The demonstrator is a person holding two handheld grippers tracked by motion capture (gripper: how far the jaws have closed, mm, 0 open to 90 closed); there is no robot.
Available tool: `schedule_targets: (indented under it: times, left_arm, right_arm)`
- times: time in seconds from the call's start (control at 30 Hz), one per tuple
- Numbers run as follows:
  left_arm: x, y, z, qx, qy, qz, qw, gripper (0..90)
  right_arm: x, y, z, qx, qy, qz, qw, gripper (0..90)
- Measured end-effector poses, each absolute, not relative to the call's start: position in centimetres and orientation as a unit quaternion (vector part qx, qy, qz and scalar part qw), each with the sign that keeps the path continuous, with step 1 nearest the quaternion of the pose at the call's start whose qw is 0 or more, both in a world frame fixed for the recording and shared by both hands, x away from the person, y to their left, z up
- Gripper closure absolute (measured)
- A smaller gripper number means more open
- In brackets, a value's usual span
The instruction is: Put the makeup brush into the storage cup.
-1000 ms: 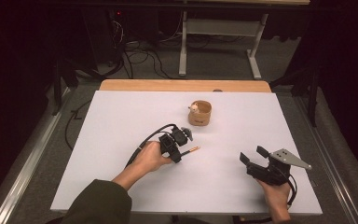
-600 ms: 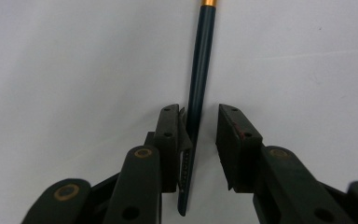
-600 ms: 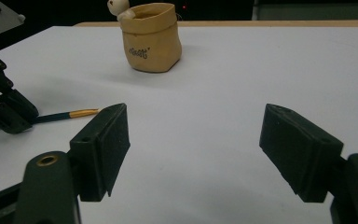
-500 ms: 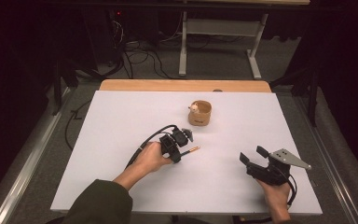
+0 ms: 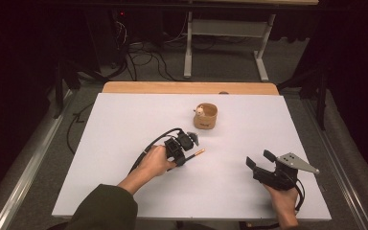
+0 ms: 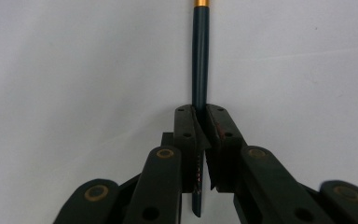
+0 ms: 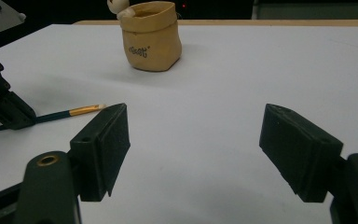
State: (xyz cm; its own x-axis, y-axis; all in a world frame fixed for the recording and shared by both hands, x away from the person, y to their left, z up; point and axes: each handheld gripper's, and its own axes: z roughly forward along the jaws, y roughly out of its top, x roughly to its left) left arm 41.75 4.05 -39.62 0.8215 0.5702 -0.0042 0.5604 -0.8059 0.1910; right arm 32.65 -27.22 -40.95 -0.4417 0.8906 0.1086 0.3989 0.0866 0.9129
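A dark teal pencil with a gold band and a pale tip lies on the white table top. My left gripper is shut on its shaft; the jaws have just been closing with the pencil between them. In the high view the left gripper sits left of centre, and the pencil pokes out to its right. My right gripper rests near the front right, open, with nothing between its pads. In the right gripper view the pencil and the left gripper are at the left.
A small tan pouch stands upright beyond the pencil, with a pale round thing at its rim; it also stands at the top of the right gripper view. A wooden strip runs along the table's far edge. Cables lie on the floor behind.
Both hands and the pencil keep their places on the table. The high view is too small to show the left jaws narrowing.
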Motion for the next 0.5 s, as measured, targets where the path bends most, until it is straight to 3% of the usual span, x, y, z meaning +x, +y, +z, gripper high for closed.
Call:
schedule_targets:
  times: [0.5]
  left_arm:
    - [41.79, 4.18, -39.61, 0.950, 0.295, 0.024, 0.097, 83.9]
  right_arm:
    - [32.59, -27.27, -40.95, 0.465, 0.694, 0.491, 0.249, 26.1]
